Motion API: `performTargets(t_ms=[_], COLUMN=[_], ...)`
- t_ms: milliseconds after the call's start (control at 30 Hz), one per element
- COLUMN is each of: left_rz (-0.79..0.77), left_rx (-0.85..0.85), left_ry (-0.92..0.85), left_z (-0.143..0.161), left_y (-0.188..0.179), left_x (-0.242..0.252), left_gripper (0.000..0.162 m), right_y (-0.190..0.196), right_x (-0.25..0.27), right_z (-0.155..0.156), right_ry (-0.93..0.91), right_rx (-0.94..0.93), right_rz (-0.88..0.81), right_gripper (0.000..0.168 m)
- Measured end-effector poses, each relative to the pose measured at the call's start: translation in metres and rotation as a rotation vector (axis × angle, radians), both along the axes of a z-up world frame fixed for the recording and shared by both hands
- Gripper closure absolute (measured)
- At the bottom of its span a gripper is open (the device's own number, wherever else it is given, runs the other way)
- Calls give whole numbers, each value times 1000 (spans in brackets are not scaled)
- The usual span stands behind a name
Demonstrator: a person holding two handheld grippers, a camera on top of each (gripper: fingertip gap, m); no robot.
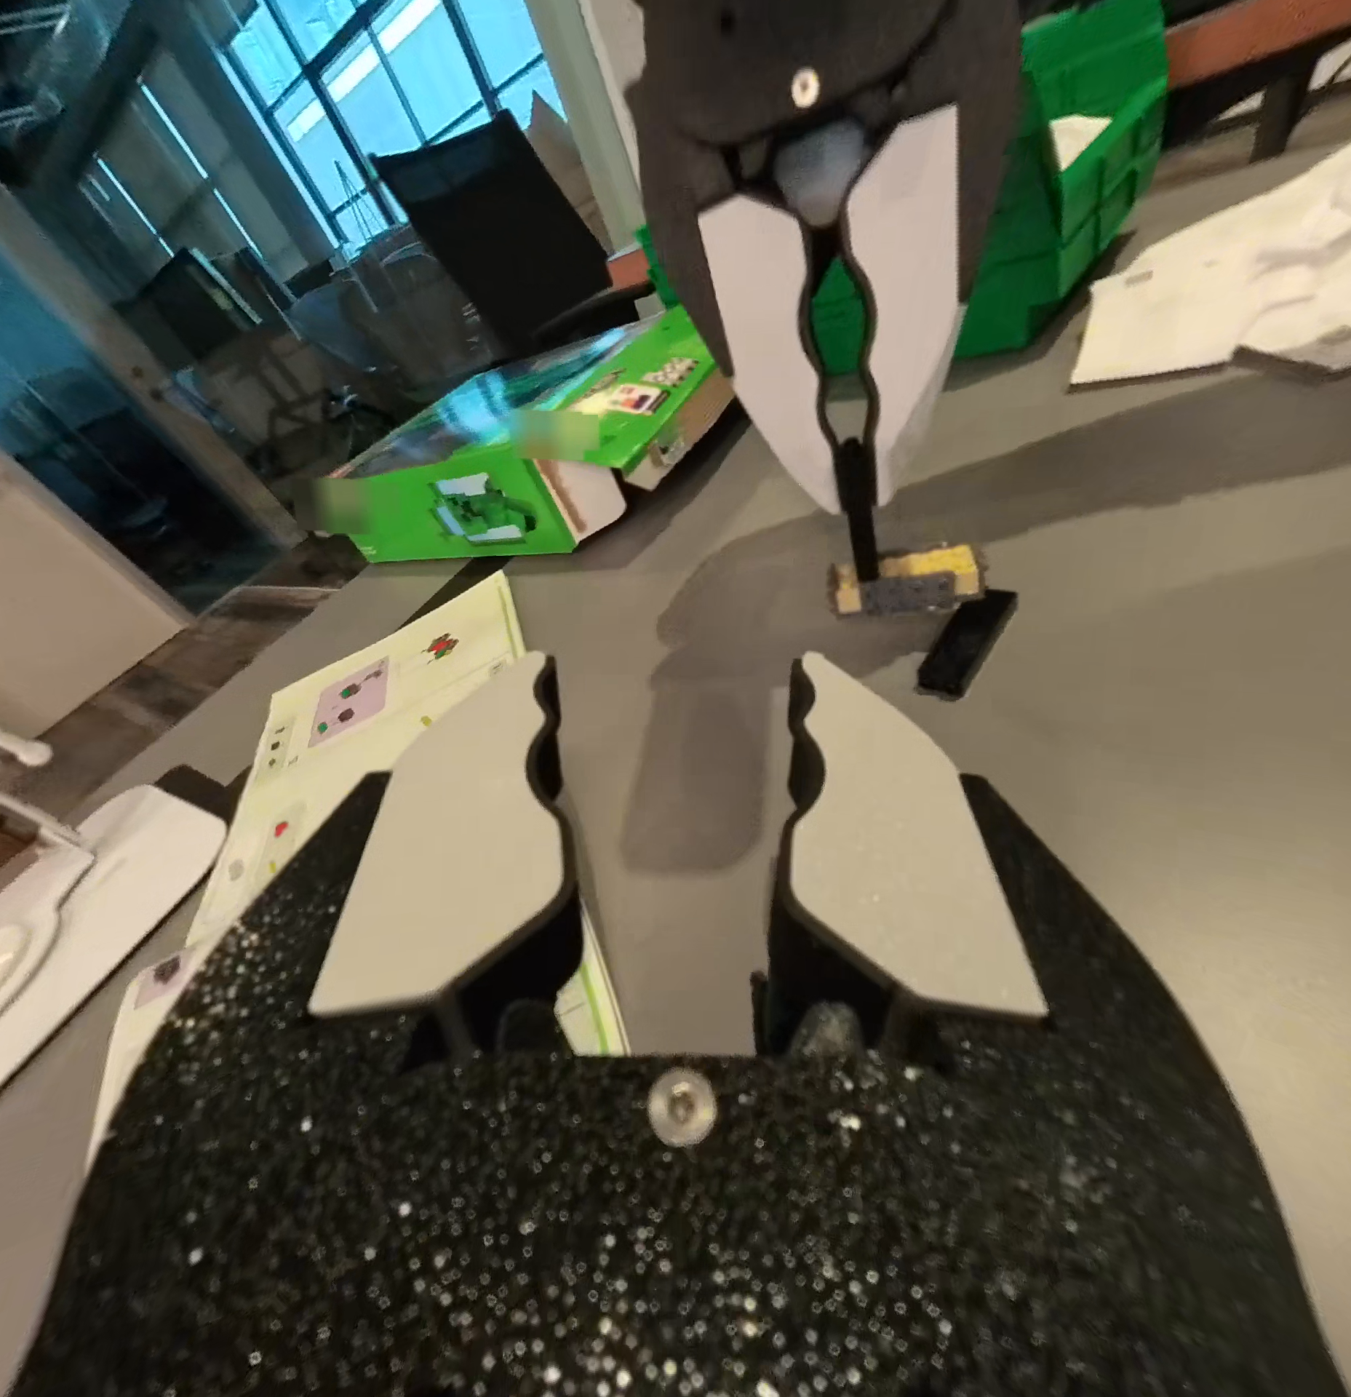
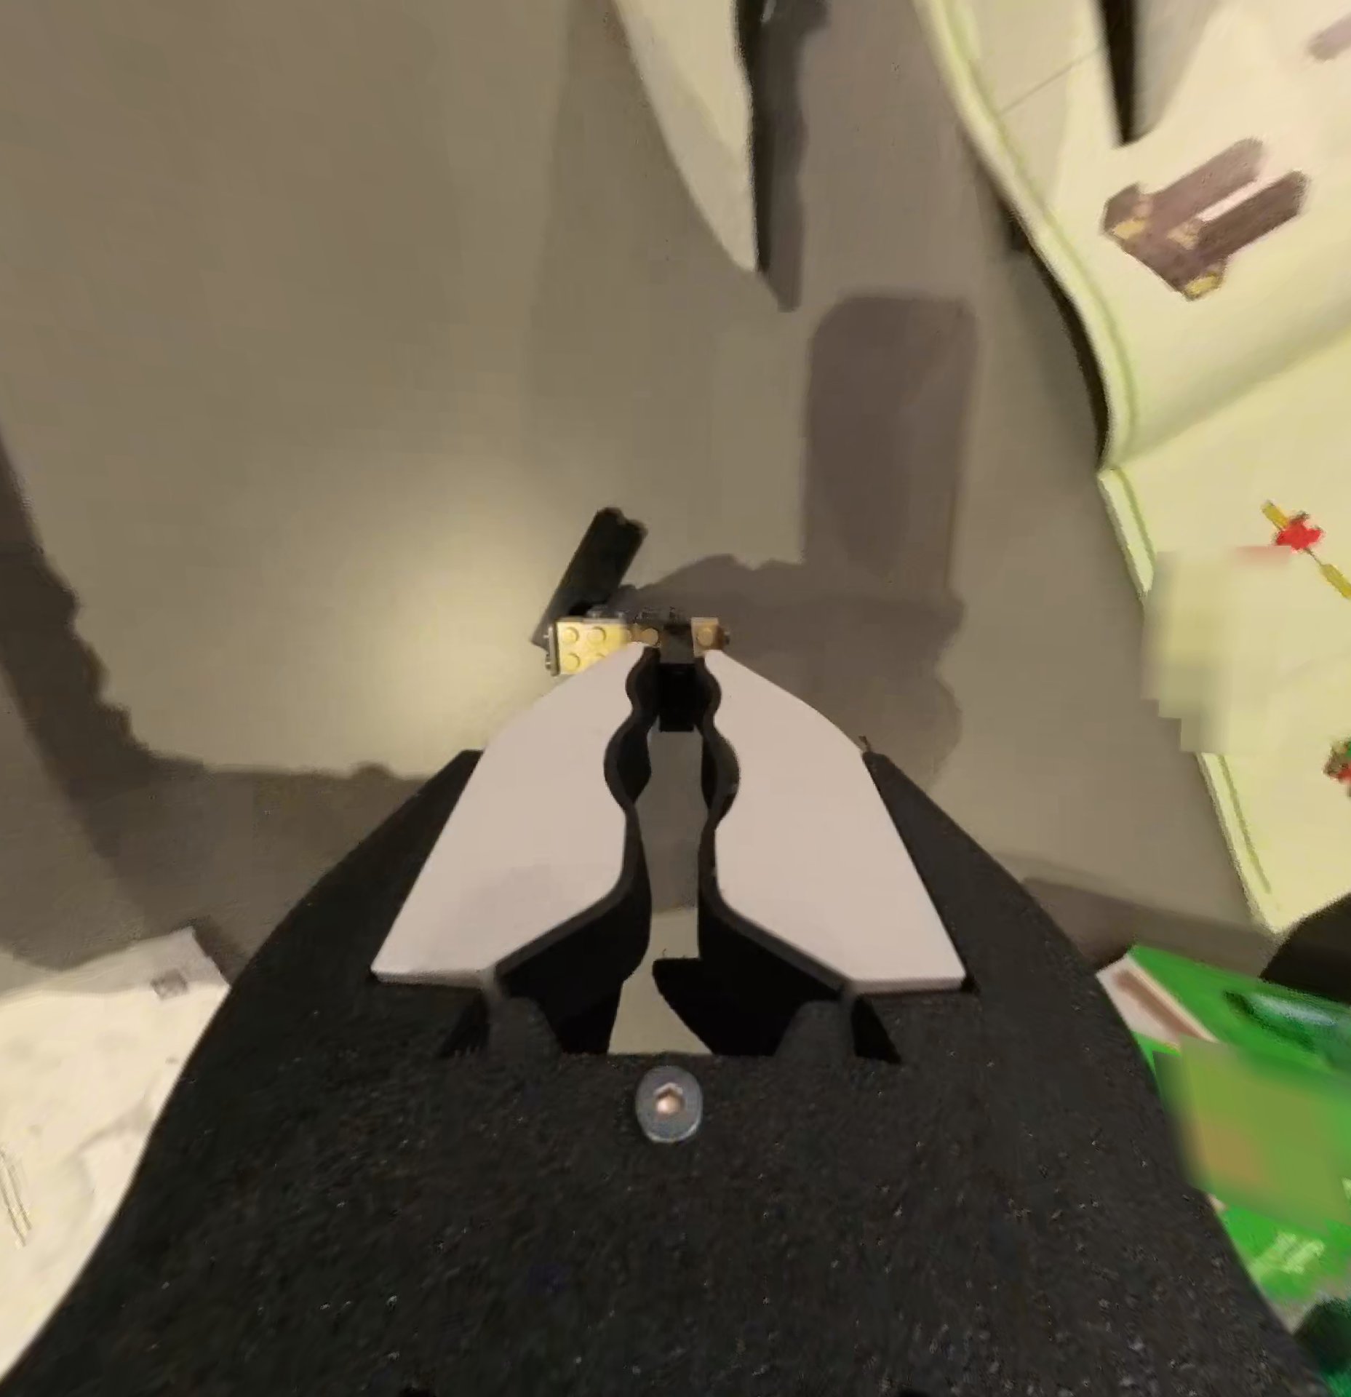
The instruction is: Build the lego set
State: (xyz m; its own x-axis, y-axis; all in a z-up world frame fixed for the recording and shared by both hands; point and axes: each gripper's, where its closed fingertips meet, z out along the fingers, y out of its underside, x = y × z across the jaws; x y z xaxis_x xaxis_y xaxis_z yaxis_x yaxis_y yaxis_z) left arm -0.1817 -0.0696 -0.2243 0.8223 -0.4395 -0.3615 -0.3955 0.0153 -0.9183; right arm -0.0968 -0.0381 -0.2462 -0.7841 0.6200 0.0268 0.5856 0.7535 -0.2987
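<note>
A small tan and grey lego assembly [image 1: 908, 580] lies on the grey table. It also shows in the right wrist view [image 2: 590, 641]. My right gripper [image 1: 853, 495] is shut on a thin black lego piece [image 1: 859, 521] and holds it upright with its lower end on the assembly. In the right wrist view the right gripper [image 2: 674, 665] pinches the black piece [image 2: 674, 699] at its tips. A loose black lego plate [image 1: 967, 642] lies beside the assembly, also seen in the right wrist view [image 2: 593, 563]. My left gripper [image 1: 672, 673] is open and empty, nearer than the assembly.
The instruction booklet [image 1: 370, 726] lies left of my left gripper, also in the right wrist view [image 2: 1216, 423]. A green lego box [image 1: 506, 469] lies behind it. Green bins [image 1: 1065, 189] and white paper [image 1: 1246, 287] are at the far right. A dark chair [image 1: 498, 227] stands beyond the table. The gap from one gripper's tips to the other's is roughly 10 cm. Between my right fingertips and the loose black lego plate [image 1: 967, 642] there is roughly 6 cm. It turns up in the right wrist view [image 2: 590, 573] as well.
</note>
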Motion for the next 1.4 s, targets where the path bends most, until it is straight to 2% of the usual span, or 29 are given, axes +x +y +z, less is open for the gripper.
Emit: performTargets(t_ms=[233,467,567,667,733,800,867,933,1000,1067,1200,1300,1400], left_rz=[12,-2,-4,-7,-7,-6,-6,-9,-14,-25,-44,-55,-57], left_rx=[-63,-57,-58,-59,-60,-60,-59,-59,-55,-47,-35,-30,-27], left_ry=[-90,-92,-95,-95,-96,-101,-107,-106,-98,-93,-93,-97,-97], left_z=[-6,-5,-5,-5,-5,-5,-4,-4,-4,-4,-2,-2,-1], left_y=[5,4,4,4,4,5,5,5,5,4,2,1,1], left_x=[-8,-7,-7,-6,-7,-7,-7,-7,-6,-3,0,2,2], left_gripper=[104,109,109,109,109,109,109,109,109,109,109,109,110], right_y=[8,7,7,8,14,24,30,20,4,-13,-34,-32,-30], right_x=[-17,-20,-24,-30,-30,-28,-22,-5,12,24,33,34,32], right_z=[-10,-15,-18,-14,-7,10,32,44,34,6,-36,-43,-34], right_ry=[-16,-41,-21,69,127,227,363,409,390,349,360,416,486], right_rx=[50,-2,-10,-27,-18,-32,-96,-225,-300,-289,-241,-239,-230], right_rz=[227,309,292,265,194,63,-132,-311,-471,-584,-695,-807,-884], right_gripper=[160,160,142,136,132,134,138,139,139,136,136,136,137])
